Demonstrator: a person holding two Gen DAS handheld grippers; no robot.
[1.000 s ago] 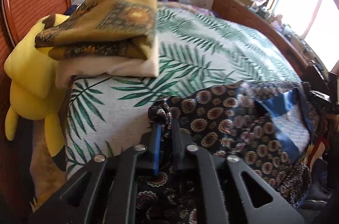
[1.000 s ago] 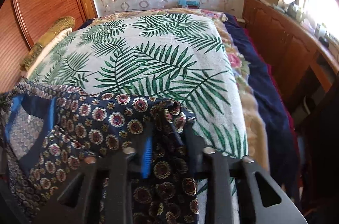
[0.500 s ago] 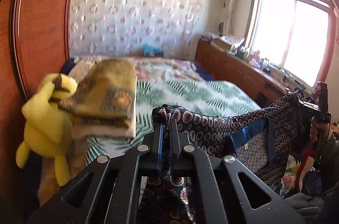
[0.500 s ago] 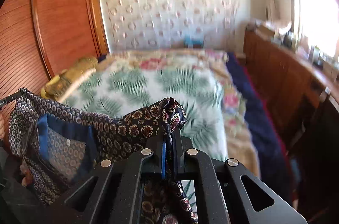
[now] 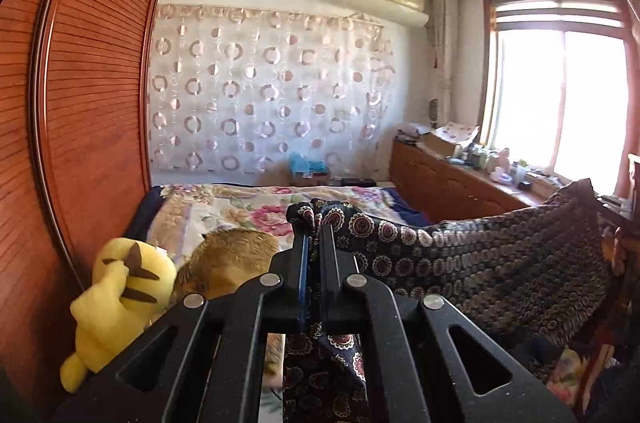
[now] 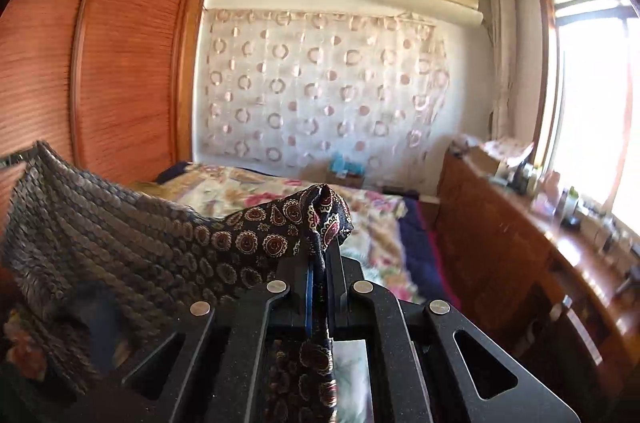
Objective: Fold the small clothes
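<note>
A dark navy garment with round medallion print [image 5: 472,259] hangs stretched in the air between my two grippers, above the bed. My left gripper [image 5: 314,237] is shut on one top corner of it, cloth bunched at the fingertips. My right gripper [image 6: 324,247] is shut on the other top corner, and the dark patterned garment [image 6: 120,235] sags away to the left in that view. The lower part of the cloth drops out of sight below both grippers.
A bed with a floral cover [image 5: 248,207] lies ahead. A yellow plush toy [image 5: 116,295] and a folded olive-brown cloth [image 5: 228,259] sit at the bed's left, by a wooden wardrobe [image 5: 88,111]. A cluttered wooden cabinet [image 6: 520,243] runs under the window at right.
Both grippers have risen from the bed with the garment pinched in them and tilted up toward level. The cloth now hangs spread between them. The right gripper's jaws closed fully on the fabric.
</note>
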